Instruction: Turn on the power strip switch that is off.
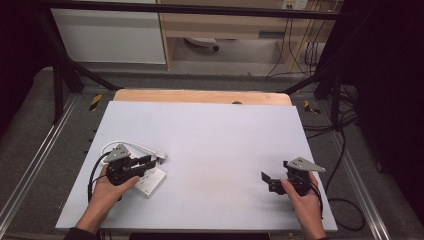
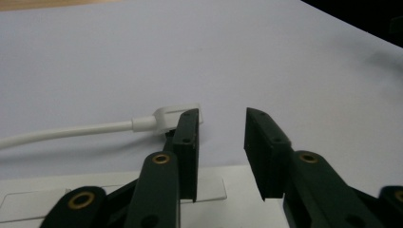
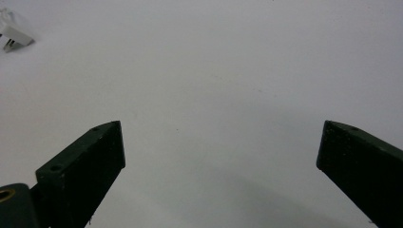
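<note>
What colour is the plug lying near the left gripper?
White; the plug shows best in the left gripper view.

White table [image 1: 225, 150], wooden cabinet [image 1: 225, 25] behind.

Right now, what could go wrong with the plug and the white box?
The left gripper hangs open with nothing between its jaws, right beside the plug; closing here might nudge the plug instead of gripping it. The jaws sit over the white box and could bump it. The cord loops near the hand and might snag.
</note>
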`<state>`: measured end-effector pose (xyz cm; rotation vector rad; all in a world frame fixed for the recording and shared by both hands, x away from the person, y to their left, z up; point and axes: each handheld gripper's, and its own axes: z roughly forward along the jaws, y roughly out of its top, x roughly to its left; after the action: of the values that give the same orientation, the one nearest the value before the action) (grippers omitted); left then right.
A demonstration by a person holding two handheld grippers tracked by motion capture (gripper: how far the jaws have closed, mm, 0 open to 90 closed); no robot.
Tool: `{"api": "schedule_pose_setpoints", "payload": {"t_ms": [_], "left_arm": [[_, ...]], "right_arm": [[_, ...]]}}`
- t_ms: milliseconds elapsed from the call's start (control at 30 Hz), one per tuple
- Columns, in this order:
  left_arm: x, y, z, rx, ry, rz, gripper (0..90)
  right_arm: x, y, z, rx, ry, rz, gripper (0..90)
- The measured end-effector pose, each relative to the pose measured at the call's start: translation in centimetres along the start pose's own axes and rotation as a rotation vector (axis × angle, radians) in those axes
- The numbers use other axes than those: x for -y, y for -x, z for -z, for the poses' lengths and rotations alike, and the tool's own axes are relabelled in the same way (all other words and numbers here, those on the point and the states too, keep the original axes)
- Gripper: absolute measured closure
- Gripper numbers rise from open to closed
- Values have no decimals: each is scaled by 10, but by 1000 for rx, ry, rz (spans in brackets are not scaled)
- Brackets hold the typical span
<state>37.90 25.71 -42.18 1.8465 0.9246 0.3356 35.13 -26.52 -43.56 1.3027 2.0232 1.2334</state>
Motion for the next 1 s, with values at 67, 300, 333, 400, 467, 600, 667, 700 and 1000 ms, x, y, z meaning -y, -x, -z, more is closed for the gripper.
{"api": "schedule_pose_setpoints", "payload": {"t_ms": [67,300,333,400,467,600,667,700,1000], "left_arm": [[-1,1,1,2,14,6,597],[-5,3,4,3,39,6,489],[-5,4,5,3,41,7,467],[-7,4,5,7,48,9,440],[-8,5,6,8,58,12,410],[-9,5,9,8,80,18,343],[-9,6,10,2,86,24,297],[-9,6,10,3,88,25,265],[-13,10,13,1,115,32,88]], "right_arm": [[0,0,0,0,0,0,26],[0,0,0,0,-1,0,26],[0,0,0,-1,-1,1,26],[0,0,0,0,-1,1,26],[0,1,0,1,-2,1,26],[0,0,0,0,-2,-1,26],[0,0,0,0,-2,-1,26],[0,0,0,0,-2,-1,26],[0,0,0,-1,-1,-2,26]]}}
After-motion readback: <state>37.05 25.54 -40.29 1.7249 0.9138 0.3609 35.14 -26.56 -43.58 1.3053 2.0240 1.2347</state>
